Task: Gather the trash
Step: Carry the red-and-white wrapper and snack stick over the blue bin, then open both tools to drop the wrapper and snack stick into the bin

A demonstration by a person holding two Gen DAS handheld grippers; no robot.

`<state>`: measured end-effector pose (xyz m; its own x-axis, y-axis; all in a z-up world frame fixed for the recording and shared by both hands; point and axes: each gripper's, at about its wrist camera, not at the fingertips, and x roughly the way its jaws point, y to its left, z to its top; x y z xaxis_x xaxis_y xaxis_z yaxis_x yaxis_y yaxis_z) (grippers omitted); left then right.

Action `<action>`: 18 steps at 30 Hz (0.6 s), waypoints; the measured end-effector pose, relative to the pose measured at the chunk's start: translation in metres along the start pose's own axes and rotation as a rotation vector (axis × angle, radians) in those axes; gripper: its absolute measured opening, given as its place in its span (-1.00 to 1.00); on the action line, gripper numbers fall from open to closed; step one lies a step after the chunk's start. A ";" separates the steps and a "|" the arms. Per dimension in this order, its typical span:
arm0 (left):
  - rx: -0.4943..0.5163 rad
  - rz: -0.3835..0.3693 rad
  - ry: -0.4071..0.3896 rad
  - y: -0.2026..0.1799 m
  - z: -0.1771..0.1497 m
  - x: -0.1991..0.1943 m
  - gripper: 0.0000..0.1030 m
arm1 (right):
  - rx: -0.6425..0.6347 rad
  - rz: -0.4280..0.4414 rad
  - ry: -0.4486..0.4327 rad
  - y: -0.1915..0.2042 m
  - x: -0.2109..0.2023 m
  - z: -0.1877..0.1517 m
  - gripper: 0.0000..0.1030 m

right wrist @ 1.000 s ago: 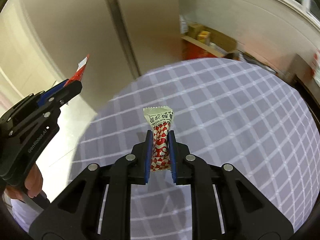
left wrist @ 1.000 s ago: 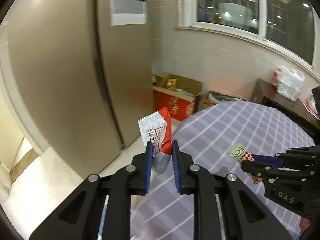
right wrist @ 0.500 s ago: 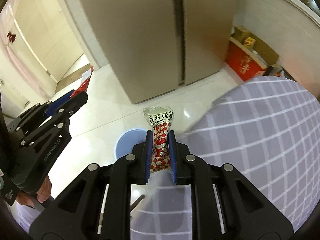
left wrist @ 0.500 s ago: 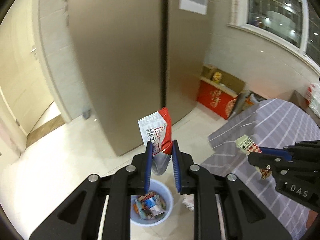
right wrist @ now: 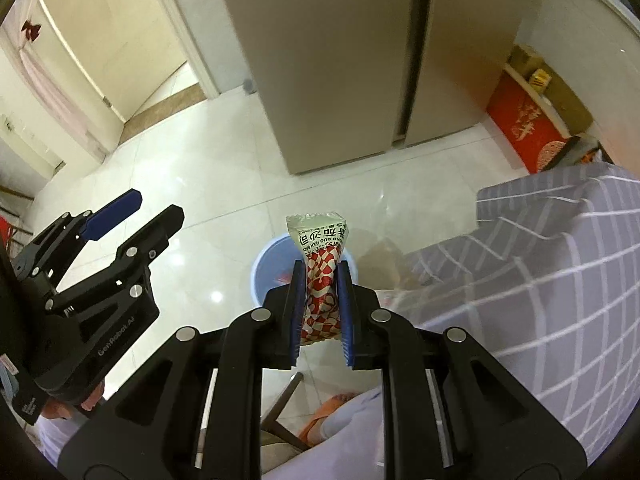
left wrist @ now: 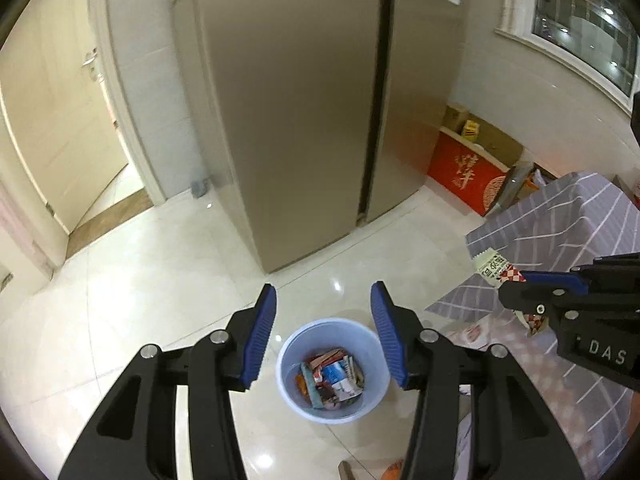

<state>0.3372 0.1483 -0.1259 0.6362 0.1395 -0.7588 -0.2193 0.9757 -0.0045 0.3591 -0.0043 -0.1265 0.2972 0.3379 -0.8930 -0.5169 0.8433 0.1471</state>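
Left gripper (left wrist: pixel 323 330): the jaws have just been opening and are seen spread apart, with nothing between the blue pads (left wrist: pixel 262 330); the gripper is pointed down over the bin.
Right gripper (right wrist: pixel 320 312): closed narrowly on the checkered wrapper (right wrist: pixel 322 276), which is pinched upright between the pads, its white printed end sticking out past the fingertips.
Checkered wrapper, left wrist view: seen at 3 o'clock, held in the right gripper's jaws beside the tablecloth edge.
Bin (left wrist: pixel 372 344): a pale blue round bucket stood on the tiled floor, at 6 o'clock of the refrigerator (left wrist: pixel 304 112); mixed wrappers (left wrist: pixel 332 376) are piled inside it.
Table: covered by a grey checked cloth (right wrist: pixel 560 264), at 3 o'clock of the bin.
Red box (left wrist: pixel 464 172): placed at 3 o'clock of the refrigerator, against the wall.
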 end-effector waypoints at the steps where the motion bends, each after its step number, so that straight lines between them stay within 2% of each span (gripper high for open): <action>1: -0.013 0.002 0.008 0.009 -0.004 -0.001 -0.05 | -0.017 0.013 0.004 0.006 0.004 0.001 -0.64; 2: -0.022 0.004 0.014 0.016 -0.007 -0.001 -0.02 | -0.032 0.002 0.014 0.012 0.006 0.002 -0.38; 3: -0.029 0.009 0.016 0.020 -0.009 -0.002 0.11 | -0.060 -0.005 0.011 0.019 0.009 0.003 0.00; 4: -0.039 0.024 0.011 0.027 -0.013 -0.004 0.18 | -0.082 -0.038 -0.003 0.029 0.011 0.003 0.62; 6: -0.046 0.045 -0.001 0.036 -0.020 -0.009 0.25 | -0.096 -0.071 -0.065 0.037 0.008 0.001 0.62; 9: -0.071 0.037 0.004 0.047 -0.029 -0.016 0.28 | -0.099 -0.025 -0.022 0.044 0.013 -0.006 0.62; 18: -0.073 0.039 -0.004 0.044 -0.047 -0.035 0.37 | -0.071 -0.057 -0.034 0.047 0.001 -0.033 0.62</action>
<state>0.2704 0.1789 -0.1303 0.6291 0.1779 -0.7567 -0.2975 0.9544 -0.0230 0.3083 0.0221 -0.1343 0.3538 0.3053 -0.8841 -0.5536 0.8302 0.0652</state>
